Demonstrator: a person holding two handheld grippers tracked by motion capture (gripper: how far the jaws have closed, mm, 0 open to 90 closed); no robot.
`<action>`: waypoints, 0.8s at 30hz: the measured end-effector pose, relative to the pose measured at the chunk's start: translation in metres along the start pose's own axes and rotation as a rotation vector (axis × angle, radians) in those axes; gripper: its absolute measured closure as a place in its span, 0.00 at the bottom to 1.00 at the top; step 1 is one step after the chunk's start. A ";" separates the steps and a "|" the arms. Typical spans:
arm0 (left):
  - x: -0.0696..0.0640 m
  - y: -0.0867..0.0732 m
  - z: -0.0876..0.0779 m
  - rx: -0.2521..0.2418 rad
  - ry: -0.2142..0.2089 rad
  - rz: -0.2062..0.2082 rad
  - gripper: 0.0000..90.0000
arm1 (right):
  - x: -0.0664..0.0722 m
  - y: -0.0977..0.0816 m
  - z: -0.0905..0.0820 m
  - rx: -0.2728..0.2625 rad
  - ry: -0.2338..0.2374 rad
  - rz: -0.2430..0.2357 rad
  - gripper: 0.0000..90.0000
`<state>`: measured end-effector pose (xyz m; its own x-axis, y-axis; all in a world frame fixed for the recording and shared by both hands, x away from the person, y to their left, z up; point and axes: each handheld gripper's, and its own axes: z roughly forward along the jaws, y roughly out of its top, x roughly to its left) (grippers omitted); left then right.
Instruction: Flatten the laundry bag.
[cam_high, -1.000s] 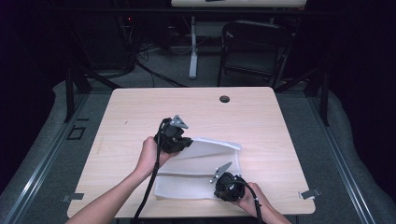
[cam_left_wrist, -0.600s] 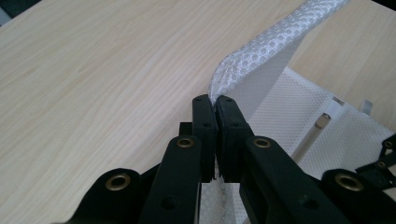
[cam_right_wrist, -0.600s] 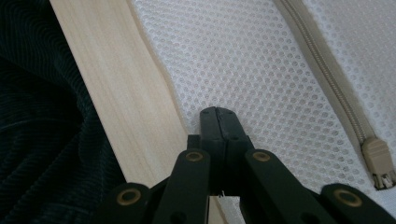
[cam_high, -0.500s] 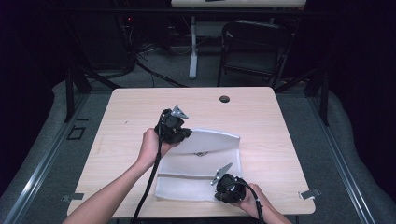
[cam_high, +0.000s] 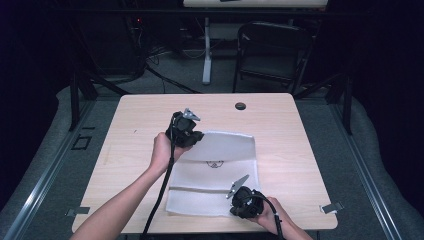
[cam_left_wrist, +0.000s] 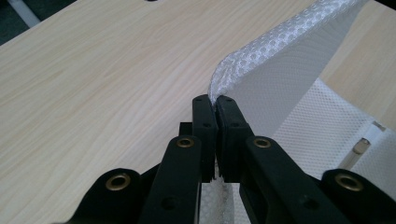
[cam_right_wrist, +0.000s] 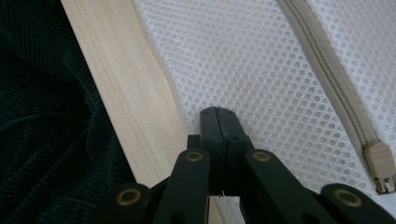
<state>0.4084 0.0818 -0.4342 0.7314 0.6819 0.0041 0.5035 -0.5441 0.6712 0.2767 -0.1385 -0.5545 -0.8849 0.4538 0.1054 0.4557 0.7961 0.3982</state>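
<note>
I see a white mesh fabric bag with a beige zipper (cam_high: 215, 172) lying flat across the lower middle of the pale wooden desk (cam_high: 130, 125) in the high view, its upper left corner lifted off the surface. My left hand-held gripper (cam_high: 192, 137) sits at the centre of that view, and in the left gripper view (cam_left_wrist: 215, 105) its jaws are pressed together on the raised edge of the mesh, which curves up and away toward the upper right of the frame. My right hand-held gripper (cam_high: 240, 197) is at the lower right of the bag, near the desk's front edge. In the right gripper view (cam_right_wrist: 218, 114) its jaws are closed tight against each other, resting on the mesh just beside the desk's edge; I cannot tell whether any fabric is caught between them. The beige zipper pull (cam_right_wrist: 380, 170) lies at the lower right of that frame. A small round black disc (cam_high: 240, 106) sits near the desk's far edge, well apart from the bag.
</note>
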 end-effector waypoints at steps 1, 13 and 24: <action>0.001 0.000 0.001 0.003 0.000 -0.003 0.98 | 0.000 0.000 0.000 -0.001 0.000 0.000 1.00; 0.016 0.003 0.018 0.016 0.066 -0.035 0.98 | -0.003 0.000 -0.001 -0.008 -0.008 -0.002 1.00; 0.031 0.003 0.036 0.026 0.113 -0.072 0.98 | -0.007 0.000 -0.001 -0.019 -0.031 0.009 1.00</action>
<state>0.4491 0.0834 -0.4584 0.6371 0.7697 0.0408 0.5658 -0.5030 0.6534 0.2829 -0.1426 -0.5545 -0.8774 0.4729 0.0812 0.4612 0.7844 0.4148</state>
